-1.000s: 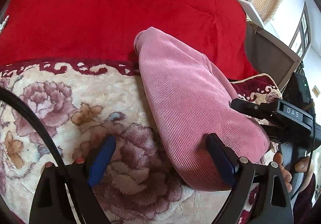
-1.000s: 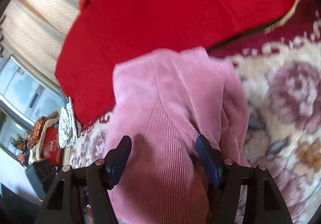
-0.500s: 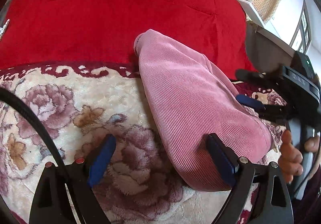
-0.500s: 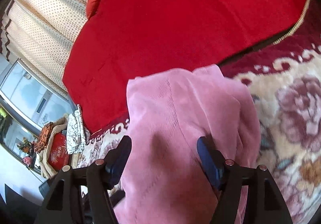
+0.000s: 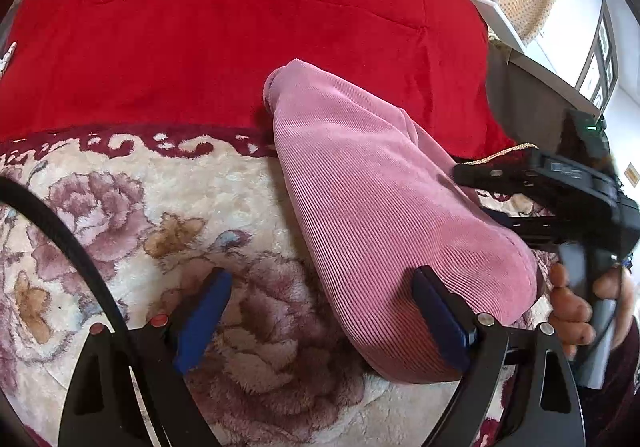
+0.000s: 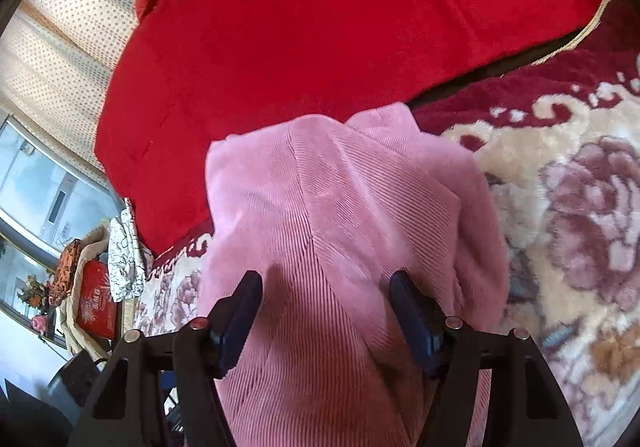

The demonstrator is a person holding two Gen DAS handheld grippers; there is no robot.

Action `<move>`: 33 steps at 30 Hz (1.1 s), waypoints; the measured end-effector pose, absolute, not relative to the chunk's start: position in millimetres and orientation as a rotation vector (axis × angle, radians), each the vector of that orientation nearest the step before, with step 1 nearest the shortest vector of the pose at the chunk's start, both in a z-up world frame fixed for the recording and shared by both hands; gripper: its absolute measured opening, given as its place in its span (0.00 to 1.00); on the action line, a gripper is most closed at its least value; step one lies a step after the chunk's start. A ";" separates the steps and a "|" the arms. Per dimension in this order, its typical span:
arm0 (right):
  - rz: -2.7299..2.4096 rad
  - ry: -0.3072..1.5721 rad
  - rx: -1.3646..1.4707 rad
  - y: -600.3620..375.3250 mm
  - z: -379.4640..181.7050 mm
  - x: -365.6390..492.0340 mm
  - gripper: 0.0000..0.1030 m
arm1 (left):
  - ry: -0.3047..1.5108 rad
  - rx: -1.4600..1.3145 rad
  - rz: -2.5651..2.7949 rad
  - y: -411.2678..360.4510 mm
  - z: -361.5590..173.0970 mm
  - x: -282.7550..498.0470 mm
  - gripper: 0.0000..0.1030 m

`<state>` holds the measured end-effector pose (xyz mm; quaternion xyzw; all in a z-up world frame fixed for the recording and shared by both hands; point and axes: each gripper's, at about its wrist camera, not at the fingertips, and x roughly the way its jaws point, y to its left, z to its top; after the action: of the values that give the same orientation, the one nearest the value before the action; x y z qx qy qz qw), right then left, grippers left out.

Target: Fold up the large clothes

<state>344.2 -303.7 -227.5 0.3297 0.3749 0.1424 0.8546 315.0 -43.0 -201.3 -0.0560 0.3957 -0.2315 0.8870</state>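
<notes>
A folded pink garment (image 5: 384, 207) is seen lying on a flowered blanket (image 5: 140, 215), its far end against a red cover (image 5: 240, 27). The left gripper (image 5: 320, 311) is held wide apart, nothing pinched, its right pad against the garment's edge. The right gripper (image 6: 326, 319) is spread over the garment, no grip being discernible

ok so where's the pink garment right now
The pink garment lies on the floral blanket, its far end reaching the red blanket. In the right wrist view it sits between the right gripper's fingers.
</notes>
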 end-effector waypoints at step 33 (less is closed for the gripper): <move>0.394 0.874 0.944 -385.0 -291.6 349.6 0.75 | 0.901 -0.429 -0.705 -37.6 -207.1 353.0 0.90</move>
<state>349.6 -385.0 -291.6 0.4370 0.4049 0.1826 0.7821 353.0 -37.6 -207.1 -0.2015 0.4228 -0.3308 0.8193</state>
